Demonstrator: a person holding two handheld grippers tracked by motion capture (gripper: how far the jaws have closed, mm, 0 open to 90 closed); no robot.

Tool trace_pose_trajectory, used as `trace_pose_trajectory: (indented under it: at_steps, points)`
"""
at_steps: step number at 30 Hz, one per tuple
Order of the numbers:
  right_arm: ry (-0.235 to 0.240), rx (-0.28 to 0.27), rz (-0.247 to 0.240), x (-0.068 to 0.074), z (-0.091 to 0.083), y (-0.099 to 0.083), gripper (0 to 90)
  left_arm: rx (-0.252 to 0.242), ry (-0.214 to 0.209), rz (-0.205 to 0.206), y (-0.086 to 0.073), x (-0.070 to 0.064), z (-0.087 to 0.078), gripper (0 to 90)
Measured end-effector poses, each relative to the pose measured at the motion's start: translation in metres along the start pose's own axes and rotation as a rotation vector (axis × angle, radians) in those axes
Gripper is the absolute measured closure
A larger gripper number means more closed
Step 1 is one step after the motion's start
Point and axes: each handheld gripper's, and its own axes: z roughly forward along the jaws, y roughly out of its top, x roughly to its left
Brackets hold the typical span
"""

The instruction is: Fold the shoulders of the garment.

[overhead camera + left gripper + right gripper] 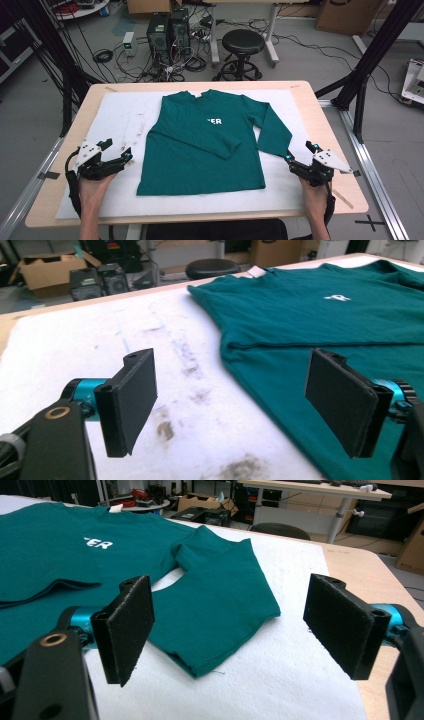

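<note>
I see the green shirt lying flat at the centre of the frame on a white mat, one sleeve folded across its chest, the other sleeve angled down to the right. My right gripper, jaws apart, sits low right, just beside that sleeve's cuff. My left gripper, jaws apart too, rests low left, near the shirt's edge.

Each black hand-held gripper carries teal fittings, flat black pads and a grey plate.
</note>
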Motion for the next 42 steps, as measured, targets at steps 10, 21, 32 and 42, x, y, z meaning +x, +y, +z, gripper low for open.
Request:
trace_pose_trajectory:
  at_steps: [10, 21, 32, 42]
  points:
    - [0.001, 0.004, 0.014, 0.0, 0.0, 0.0, 20.7, 0.006, 0.07, -0.093, -0.019, 0.014, -0.004, 24.3]
    - [0.055, 0.015, -0.012, 0.002, 0.003, 0.007, 21.2, 0.025, 0.077, -0.054, -0.018, 0.01, -0.002, 26.6]
    - [0.206, 0.298, -0.091, 0.003, 0.035, 0.032, 36.3, 0.031, 0.071, -0.051, -0.018, 0.01, -0.002, 27.2]
    - [0.267, 0.436, -0.151, 0.009, 0.05, 0.03, 36.3, 0.043, 0.071, -0.053, -0.018, 0.01, 0.0, 27.3]
